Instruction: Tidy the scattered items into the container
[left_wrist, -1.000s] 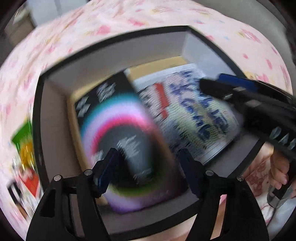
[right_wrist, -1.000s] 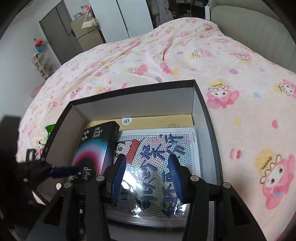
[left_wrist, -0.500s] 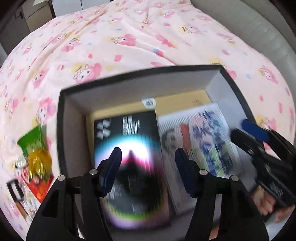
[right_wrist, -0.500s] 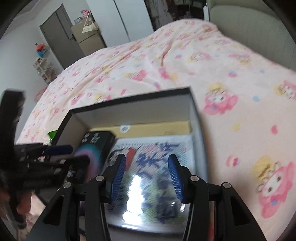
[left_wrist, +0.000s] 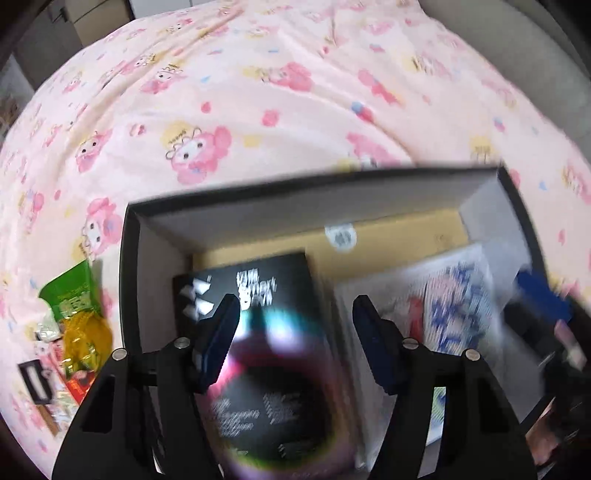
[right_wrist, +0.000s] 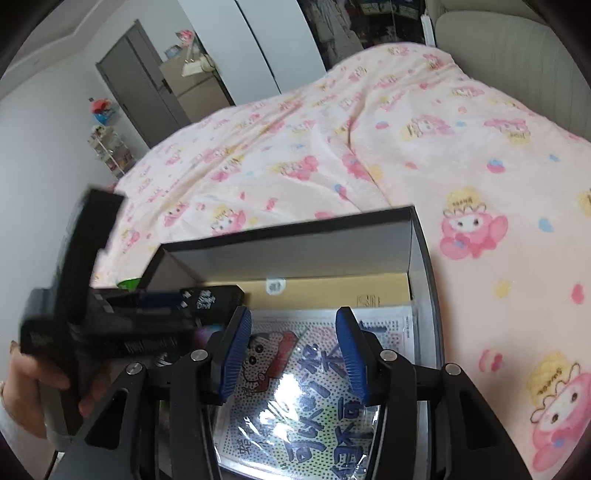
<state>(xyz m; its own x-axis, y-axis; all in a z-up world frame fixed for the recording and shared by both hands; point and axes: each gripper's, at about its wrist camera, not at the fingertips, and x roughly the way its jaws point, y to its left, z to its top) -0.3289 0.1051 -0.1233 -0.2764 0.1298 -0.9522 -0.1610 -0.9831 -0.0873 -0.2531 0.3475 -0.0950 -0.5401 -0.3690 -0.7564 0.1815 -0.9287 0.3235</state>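
Left wrist view: left tool (left_wrist: 291, 339) open and empty above the box (left_wrist: 332, 190), remaining snack packets (left_wrist: 75, 325) on the bed just left of it, nearer this hand; right tool (right_wrist: 291, 354) open too.

The open box (left_wrist: 317, 206) on the pink bedspread (left_wrist: 236, 92) is being viewed close, from above & along the fingers, by both wrist cams, L from its left, R from its right, interior shared.

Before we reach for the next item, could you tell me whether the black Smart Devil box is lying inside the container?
Inside: the black box lies flat within the container walls, released.
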